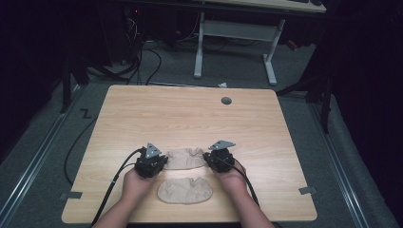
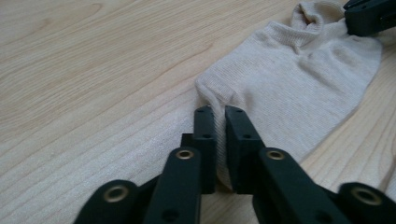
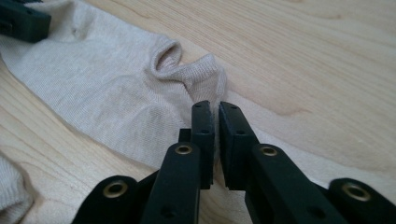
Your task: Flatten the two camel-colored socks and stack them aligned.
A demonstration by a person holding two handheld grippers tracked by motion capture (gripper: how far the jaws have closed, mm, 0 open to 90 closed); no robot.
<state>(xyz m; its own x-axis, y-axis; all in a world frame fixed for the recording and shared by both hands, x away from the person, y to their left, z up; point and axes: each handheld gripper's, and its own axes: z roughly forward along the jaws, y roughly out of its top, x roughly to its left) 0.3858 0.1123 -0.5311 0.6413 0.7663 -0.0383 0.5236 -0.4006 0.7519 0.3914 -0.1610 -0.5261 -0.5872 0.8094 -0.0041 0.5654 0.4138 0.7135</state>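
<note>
From the high view: lying flat on the wooden table (image 1: 190, 114), a beige sock (image 1: 186, 158) with its long axis running side to side across the tabletop, stretching between the left gripper (image 1: 157, 163) at one end and the right gripper (image 1: 216, 159) at the other; resting just nearer the front edge, a second sock (image 1: 185, 190), parallel to the first and close to it but apart; spreading beyond both, a broad bare stretch of wood toward the far edge and the grey grommet (image 1: 226, 100), with narrower room toward the near edge where the forearms are coming in. From the left gripper view: pinching a thin fold at the rounded end of the sock (image 2: 289, 79), the left gripper (image 2: 220, 112) with jaws nearly together and cloth caught between them; running away up and to the right, the fine-ribbed, pale, slightly rumpled knit, ending at the other gripper's dark tip in the top corner; opening out to the left, bare wood. From the right gripper view: clamping the puckered cuff end of the sock (image 3: 107, 88), the right gripper (image 3: 215, 108) with jaws almost closed on the fabric; gaping just beyond the tips, the cuff opening; showing at the lower left corner, a bit of the second sock (image 3: 11, 189).
</note>
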